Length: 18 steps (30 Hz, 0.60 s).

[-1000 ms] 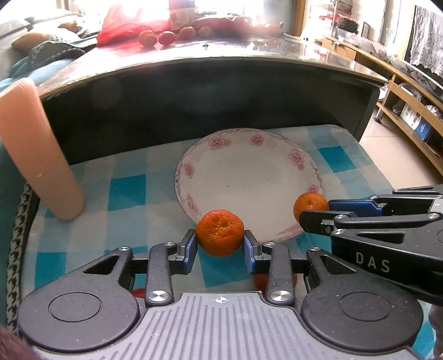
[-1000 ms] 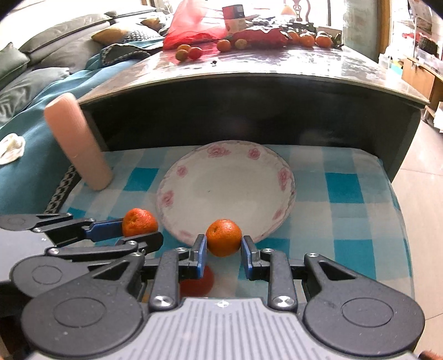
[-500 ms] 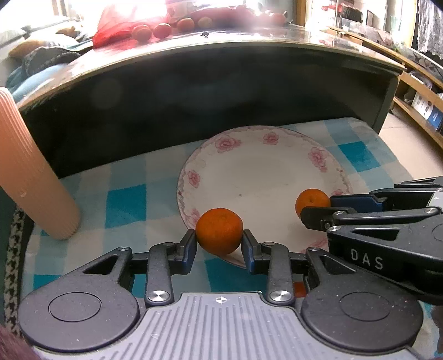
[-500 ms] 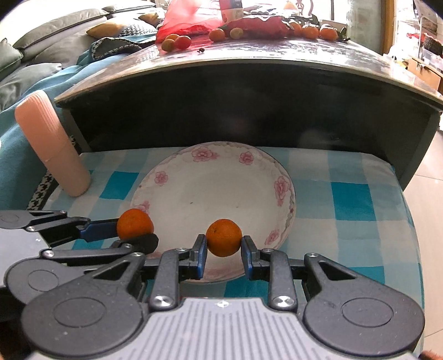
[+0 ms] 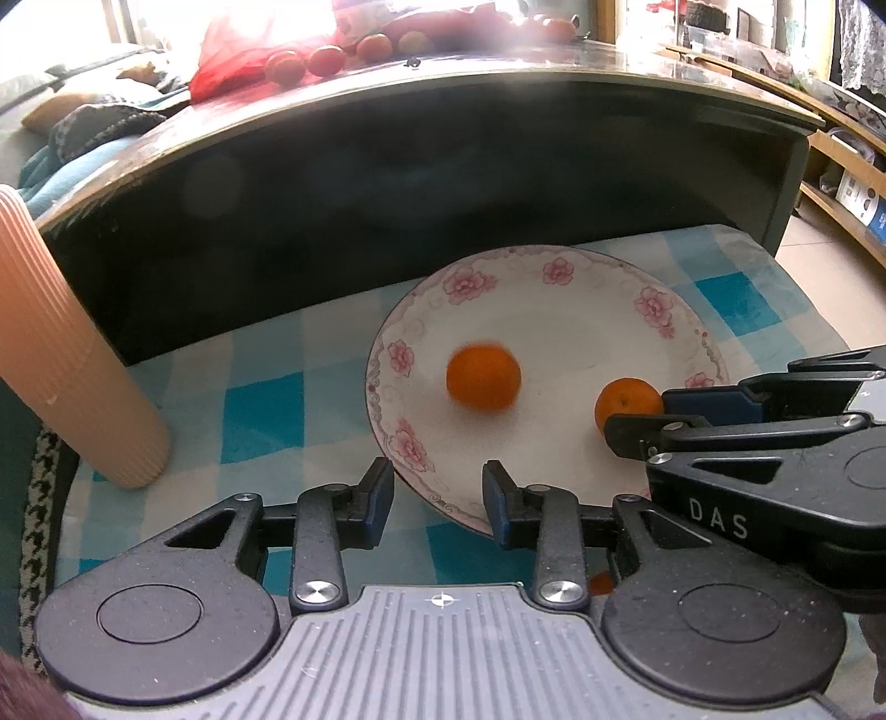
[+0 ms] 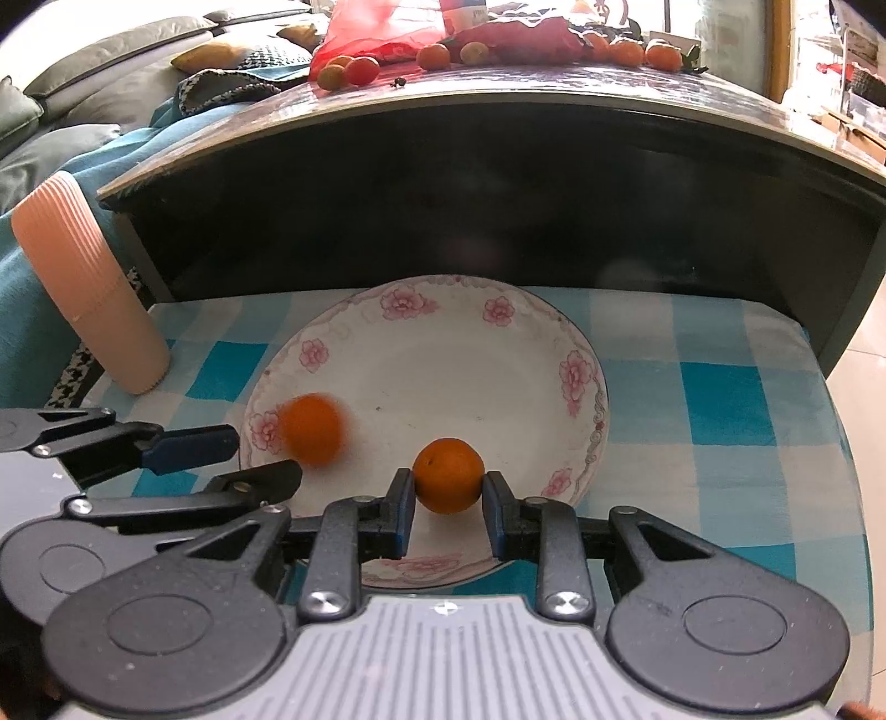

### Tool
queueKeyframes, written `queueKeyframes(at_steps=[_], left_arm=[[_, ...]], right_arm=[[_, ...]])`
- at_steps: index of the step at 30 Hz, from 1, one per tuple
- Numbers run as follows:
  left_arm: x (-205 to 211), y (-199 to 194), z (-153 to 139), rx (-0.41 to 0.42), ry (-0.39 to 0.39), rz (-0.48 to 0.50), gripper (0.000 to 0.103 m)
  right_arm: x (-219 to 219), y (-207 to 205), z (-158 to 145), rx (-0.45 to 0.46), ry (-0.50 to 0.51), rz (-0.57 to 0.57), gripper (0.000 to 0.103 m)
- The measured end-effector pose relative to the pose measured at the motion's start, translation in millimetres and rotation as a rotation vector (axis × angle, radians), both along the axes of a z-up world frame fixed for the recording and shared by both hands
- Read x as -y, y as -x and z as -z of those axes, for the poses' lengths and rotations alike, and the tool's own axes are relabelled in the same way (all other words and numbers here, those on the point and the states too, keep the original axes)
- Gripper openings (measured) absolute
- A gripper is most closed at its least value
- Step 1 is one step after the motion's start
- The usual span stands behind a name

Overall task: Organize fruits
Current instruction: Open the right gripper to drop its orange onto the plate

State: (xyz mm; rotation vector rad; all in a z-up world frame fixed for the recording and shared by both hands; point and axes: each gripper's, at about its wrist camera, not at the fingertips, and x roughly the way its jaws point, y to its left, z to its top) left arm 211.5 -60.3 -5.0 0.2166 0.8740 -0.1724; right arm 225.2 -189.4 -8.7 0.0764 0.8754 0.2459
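Left gripper (image 5: 437, 493): jaws apart, nothing between them. Its tips sit over the near rim of the floral plate (image 5: 653, 302), around 6 o'clock on the plate as the left wrist camera sees it.

Loose tangerine (image 5: 483, 376) is out ahead of those tips, on the white of the plate, left of centre. It's motion-blurred in both views; in the right wrist view the same fruit (image 6: 311, 427) sits at about 8 o'clock on the plate, close to the rim flowers, with the left gripper's blue-padded fingers (image 6: 194, 446) just beside it and not touching.

Right gripper (image 6: 448, 498): clamped on the second tangerine (image 6: 448, 474), both pads pressed on its sides. That fruit is sharp, over the plate's near part at about 6 o'clock in its own view. From the left wrist camera it shows at about 4 o'clock (image 5: 628, 404), half hidden behind the right gripper's finger.

Plate rests on a blue-and-white checked cloth (image 6: 720, 399). A ribbed peach-coloured cup (image 6: 88, 288) lies tilted on the cloth's far left corner, about 10 o'clock from the plate, well apart from it. Behind the plate is a dark table (image 6: 554, 183); on its top more small fruits (image 6: 354, 69) next to a red plastic bag (image 6: 376, 27).
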Motion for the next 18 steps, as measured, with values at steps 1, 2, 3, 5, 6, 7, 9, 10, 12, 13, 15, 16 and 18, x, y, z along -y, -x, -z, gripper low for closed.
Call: queueKeyframes(at_steps=[1,2,3,5,6,7,9,10,12,13,15,16,18], left_arm=[[-0.3,-0.6,1.0,-0.007,0.003,-0.002,0.043],[-0.6,-0.7,1.9,-0.011,0.006,-0.004,0.044],[-0.4,-1.3,2.6,-0.011,0.005,-0.005,0.045],[-0.2,-1.9,2.6,-0.009,0.000,-0.005,0.047],[-0.5,-2.9,2.2,-0.008,0.001,-0.006,0.048],[-1.1,-2.6,2.0,-0.007,0.001,-0.008,0.051],[-1.9,-2.3,1.7,0.001,0.001,-0.015,0.055],[-2.4,-2.3,1.6,0.002,0.003,-0.016,0.057],[-3.4,-2.3,0.4,0.007,0.006,-0.020,0.060],[-4.3,-2.3,-0.7,0.010,0.009,-0.021,0.061],[-5.8,-2.1,-3.0,0.017,0.013,-0.025,0.063],[-6.7,-2.4,-4.1,0.019,0.015,-0.028,0.065],[-8.7,-2.6,-6.3,0.023,0.022,-0.032,0.067]], right_arm=[[-0.2,0.0,0.1,0.000,0.000,0.000,0.043],[-0.3,0.1,0.1,-0.001,0.001,0.000,0.043],[-0.6,0.0,0.5,-0.001,0.003,0.000,0.043],[-1.1,-0.5,1.8,-0.005,0.005,0.002,0.043],[-1.1,-0.6,2.1,-0.003,0.005,0.004,0.043],[-1.0,-0.5,2.1,-0.001,0.005,0.006,0.043],[0.0,-0.8,1.6,0.004,-0.001,0.009,0.043],[0.6,-0.9,1.5,0.005,-0.003,0.011,0.043],[1.7,-0.5,1.1,0.007,-0.008,0.015,0.043],[2.4,-0.2,0.5,0.010,-0.009,0.017,0.043],[4.0,1.0,-1.3,0.015,-0.014,0.020,0.044],[4.8,1.3,-2.5,0.017,-0.018,0.022,0.044],[5.9,0.9,-5.0,0.024,-0.024,0.027,0.045]])
